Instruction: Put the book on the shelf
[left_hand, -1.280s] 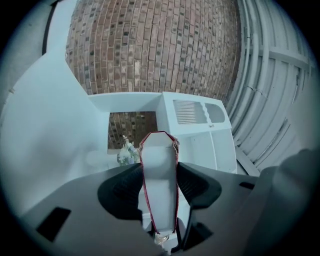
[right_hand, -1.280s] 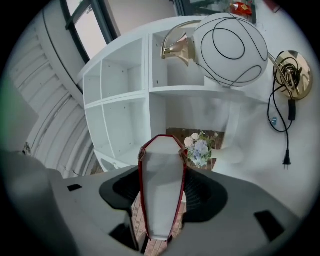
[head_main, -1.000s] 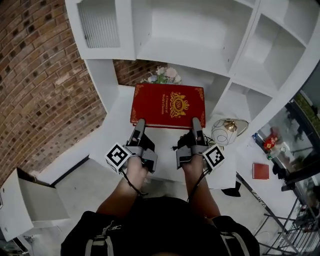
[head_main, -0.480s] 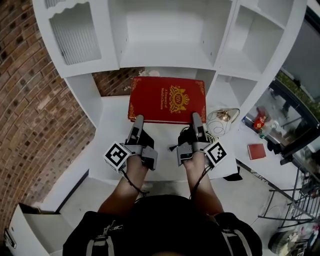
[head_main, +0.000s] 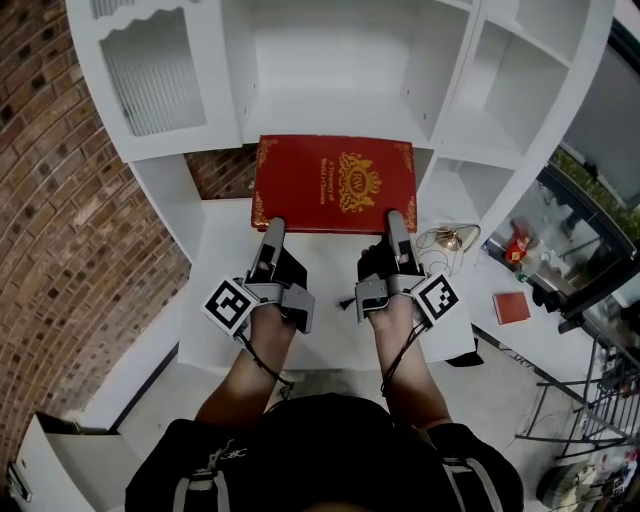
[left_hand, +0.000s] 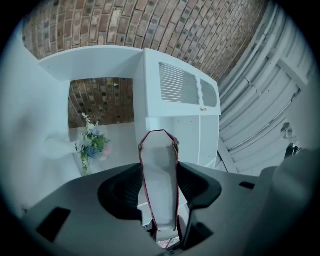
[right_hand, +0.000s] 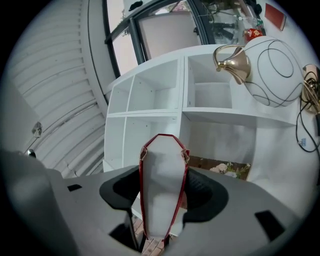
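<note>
- Left gripper (head_main: 269, 238): jaws clamped on the book (head_main: 335, 185). The left gripper view shows the white page edge with its red cover rims squeezed between the two dark pads.
- Right gripper (head_main: 397, 228): same deal. It's clenched on the book's page edge, one pad on each cover.
- Both bite the book's near edge in the head view, left one near the lower left corner, right one near the lower right corner.
- The book is red with gold trim and a gold crest, held flat with the cover up, dead centre in the head view.
- Its far edge sits right at the front lip of the shelf (head_main: 340, 110), at the wide middle compartment. Can't tell if it's touching the board.
- The shelf is white. There's a slatted door panel (head_main: 150, 85) at upper left and open cubbies at upper right.
- Under the book is a white desk (head_main: 220, 290), running down toward the bottom of the frame.
- A round wire ornament (head_main: 450, 240) with a gold bit sits on the desk, just right of the right gripper.
- Flowers (left_hand: 92, 145) show at the left of the left gripper view, in a nook backed by brick.
- A brick wall (head_main: 60, 180) fills the left side of the head view.
- A small red thing (head_main: 511, 307) lies far right, well apart from everything else.
</note>
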